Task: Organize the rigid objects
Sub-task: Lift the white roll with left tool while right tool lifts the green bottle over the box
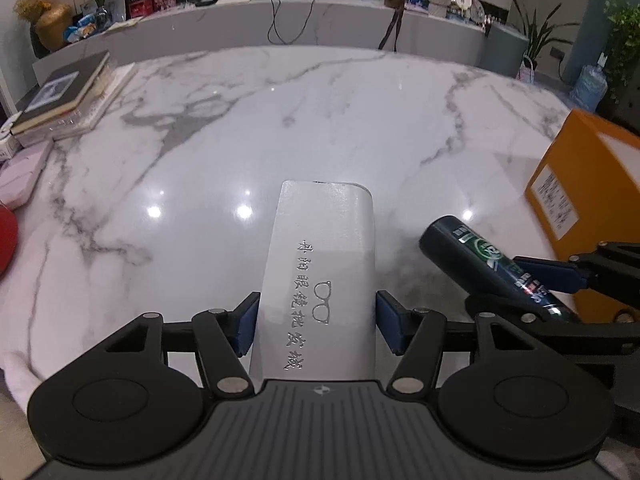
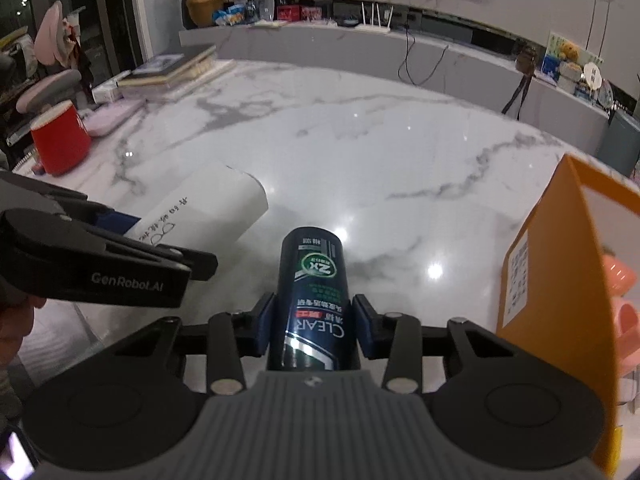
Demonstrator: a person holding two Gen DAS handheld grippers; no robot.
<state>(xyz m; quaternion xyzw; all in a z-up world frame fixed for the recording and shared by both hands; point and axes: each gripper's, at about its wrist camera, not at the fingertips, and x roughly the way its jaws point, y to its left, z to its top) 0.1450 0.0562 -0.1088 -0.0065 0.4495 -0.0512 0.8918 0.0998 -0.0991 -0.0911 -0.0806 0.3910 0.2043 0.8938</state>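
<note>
My left gripper is shut on a white glasses case with silver lettering, held above the marble table. My right gripper is shut on a dark blue CLEAR bottle, which points forward over the table. The bottle and the right gripper's fingers show at the right of the left wrist view. The case and the left gripper show at the left of the right wrist view. An open orange box stands at the right, with pink items inside.
A stack of books and a pink case lie at the table's far left. A red cup stands upside down on the left. The orange box is at the right edge. A shelf with plants and clutter runs behind.
</note>
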